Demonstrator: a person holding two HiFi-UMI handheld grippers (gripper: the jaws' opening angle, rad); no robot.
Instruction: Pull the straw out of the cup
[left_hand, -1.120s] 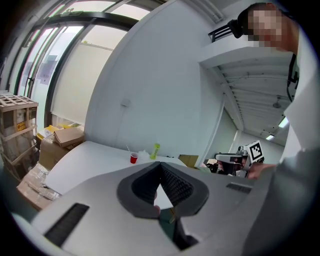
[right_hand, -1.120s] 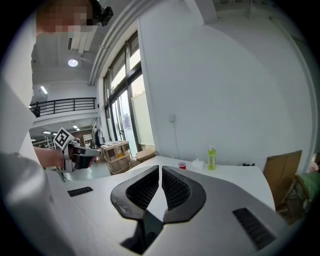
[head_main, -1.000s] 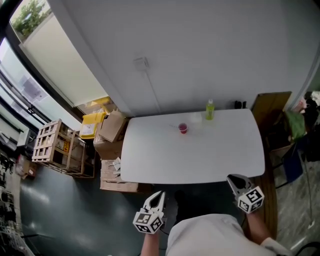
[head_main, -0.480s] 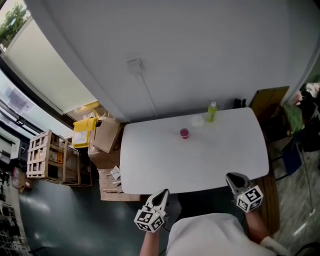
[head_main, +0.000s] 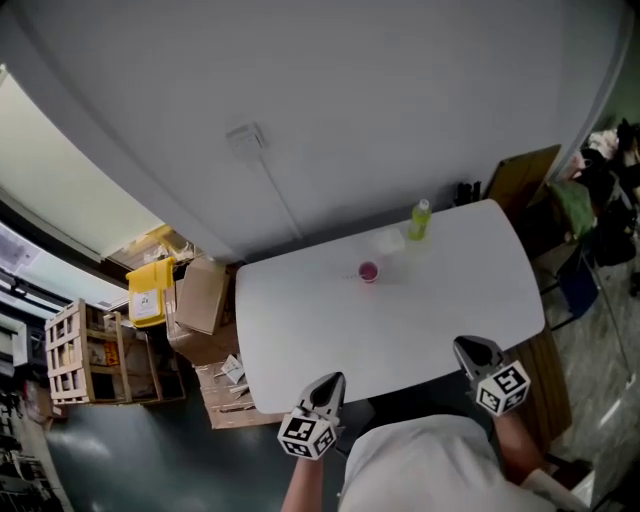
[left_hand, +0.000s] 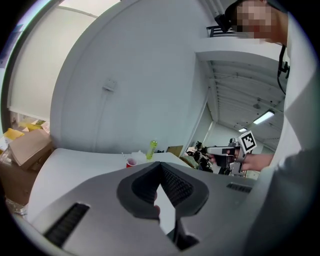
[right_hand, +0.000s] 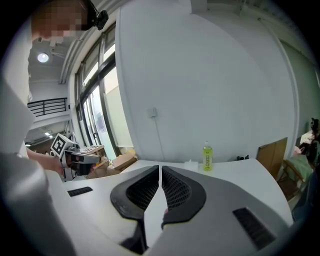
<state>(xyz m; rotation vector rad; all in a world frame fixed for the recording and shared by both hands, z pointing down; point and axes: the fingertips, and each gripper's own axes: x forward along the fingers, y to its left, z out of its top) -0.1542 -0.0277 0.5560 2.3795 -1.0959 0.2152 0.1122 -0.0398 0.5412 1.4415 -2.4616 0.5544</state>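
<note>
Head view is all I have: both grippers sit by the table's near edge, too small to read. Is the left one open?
Observer: No. Its own view shows the left gripper with jaws together and nothing between them.
Operator: And the right one?
Observer: The right gripper is shut as well, and empty.
Operator: Is the straw in the cup?
Observer: It looks so. In the left gripper view a thin straw seems to stick up out of the red cup, leaning left.
</note>
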